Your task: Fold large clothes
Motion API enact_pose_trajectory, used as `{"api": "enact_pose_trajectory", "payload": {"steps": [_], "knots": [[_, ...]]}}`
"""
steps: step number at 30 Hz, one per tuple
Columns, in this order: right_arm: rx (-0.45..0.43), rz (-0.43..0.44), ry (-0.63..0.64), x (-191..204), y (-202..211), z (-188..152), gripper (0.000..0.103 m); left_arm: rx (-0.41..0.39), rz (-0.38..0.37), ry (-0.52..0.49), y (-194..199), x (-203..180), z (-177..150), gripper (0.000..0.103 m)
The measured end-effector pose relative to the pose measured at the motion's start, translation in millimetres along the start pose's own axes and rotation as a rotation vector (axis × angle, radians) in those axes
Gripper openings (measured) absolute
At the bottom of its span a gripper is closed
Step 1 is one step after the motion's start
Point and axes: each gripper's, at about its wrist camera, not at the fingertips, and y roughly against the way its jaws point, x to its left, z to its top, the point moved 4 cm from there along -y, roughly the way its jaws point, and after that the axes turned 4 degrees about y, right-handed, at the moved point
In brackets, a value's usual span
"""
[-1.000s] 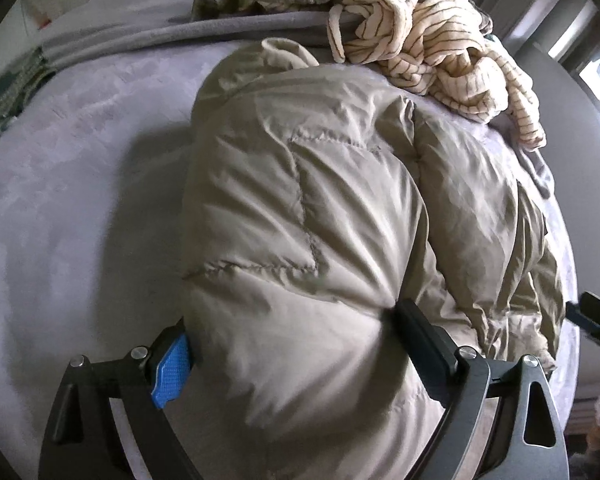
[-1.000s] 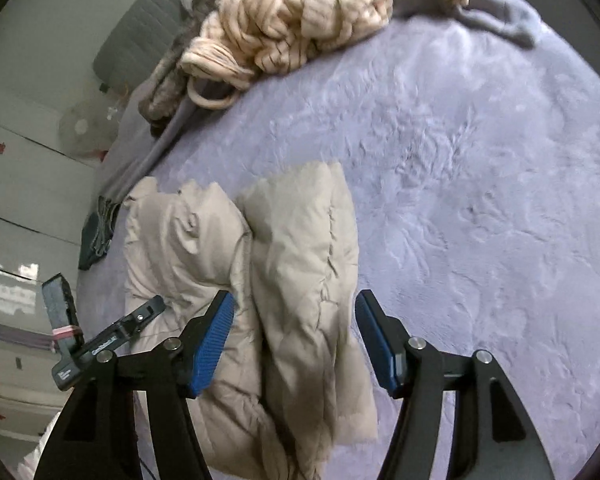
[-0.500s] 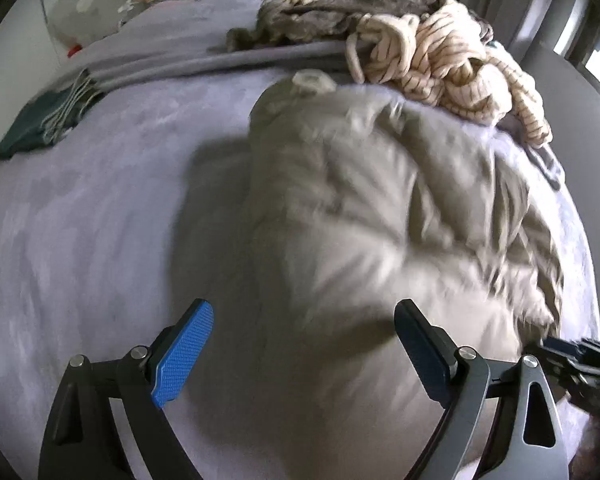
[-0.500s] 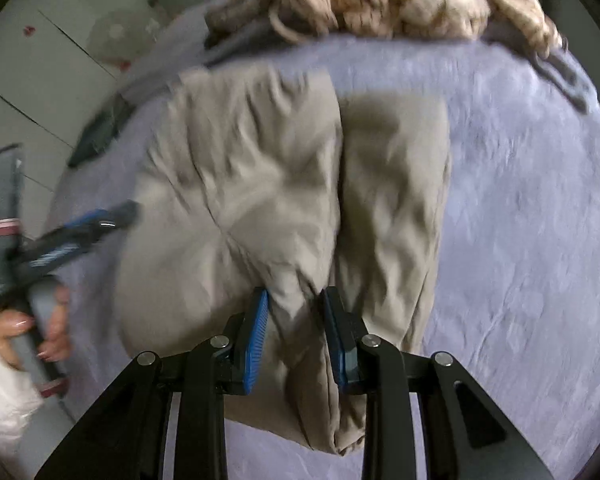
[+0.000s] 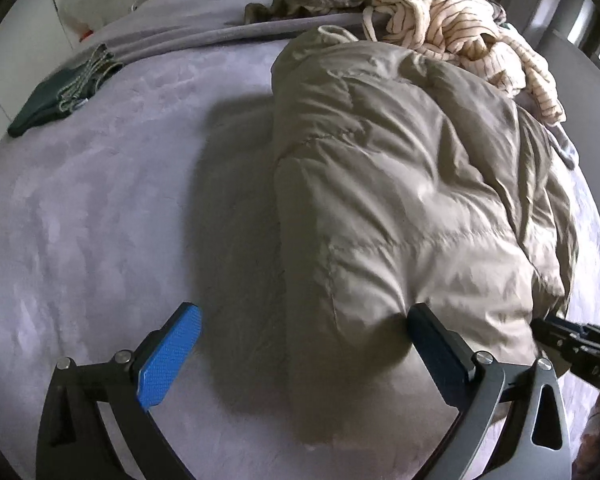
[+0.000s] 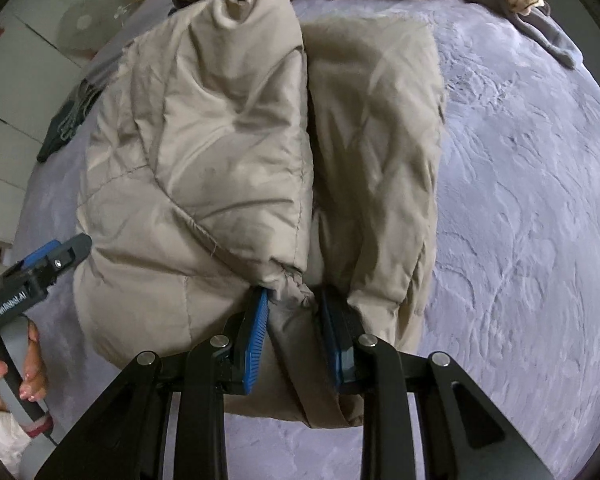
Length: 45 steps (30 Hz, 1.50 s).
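Left gripper [image 5: 300, 356] let go of beige puffer jacket [image 5: 400, 184] – jaws opening wide. Right gripper [image 6: 294, 336] closing, pinching jacket hem; jacket lies folded on grey bedspread [image 5: 100, 200].

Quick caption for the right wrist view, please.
Right tongs closing on a bunched fold of the beige puffer jacket lying on the grey bed.
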Motion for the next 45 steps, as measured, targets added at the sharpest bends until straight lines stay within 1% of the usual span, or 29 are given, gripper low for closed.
{"api": "enact_pose_trajectory", "payload": {"steps": [2, 3, 5, 12, 13, 15, 18, 20, 24, 26, 32, 35, 38, 40, 41, 42, 45], "knots": [[-0.003, 0.005, -0.004, 0, 8, -1, 0.029, 0.004, -0.007, 0.0, 7, 0, -2, 0.103], [-0.006, 0.01, -0.006, 1, 13, -4, 0.031, 0.012, -0.019, 0.005, 12, -1, -4, 0.103], [-0.009, 0.015, -0.013, 2, 23, -8, 0.031, 0.022, -0.03, 0.005, 18, -2, -5, 0.103], [-0.005, 0.025, -0.039, 8, 63, -29, 0.032, 0.02, -0.017, -0.008, 56, -11, -20, 0.103], [-0.006, 0.027, -0.044, 8, 68, -32, 0.033, 0.018, -0.019, -0.008, 64, -12, -23, 0.103], [-0.011, 0.03, -0.054, 10, 78, -37, 0.04, 0.014, -0.018, -0.013, 77, -15, -29, 0.103], [-0.023, 0.039, -0.062, 16, 94, -45, 0.042, 0.007, -0.015, -0.04, 94, -21, -37, 0.103], [-0.033, 0.02, -0.059, 18, 104, -48, 0.043, 0.002, -0.016, -0.047, 105, -23, -41, 0.103], [-0.076, -0.009, -0.052, 27, 129, -51, 0.048, -0.029, -0.017, -0.034, 130, -23, -45, 0.103], [-0.101, -0.021, -0.047, 29, 141, -52, 0.051, -0.06, -0.003, -0.03, 144, -21, -45, 0.103], [-0.183, -0.062, -0.026, 42, 171, -46, 0.056, -0.101, 0.009, -0.024, 171, -15, -40, 0.103], [-0.21, -0.08, -0.012, 49, 181, -41, 0.058, -0.118, 0.024, -0.018, 182, -13, -36, 0.103], [-0.247, -0.111, 0.009, 58, 191, -36, 0.059, -0.142, 0.058, -0.006, 194, -10, -33, 0.103], [-0.273, -0.131, 0.024, 64, 199, -34, 0.064, -0.158, 0.06, 0.001, 201, -8, -32, 0.103], [-0.28, -0.137, 0.027, 66, 201, -34, 0.077, -0.169, 0.065, 0.002, 205, -6, -31, 0.103], [-0.289, -0.14, 0.033, 68, 203, -32, 0.083, -0.178, 0.072, 0.002, 209, -6, -31, 0.103], [-0.31, -0.16, 0.041, 71, 210, -31, 0.083, -0.199, 0.085, 0.002, 216, -5, -31, 0.103]]}}
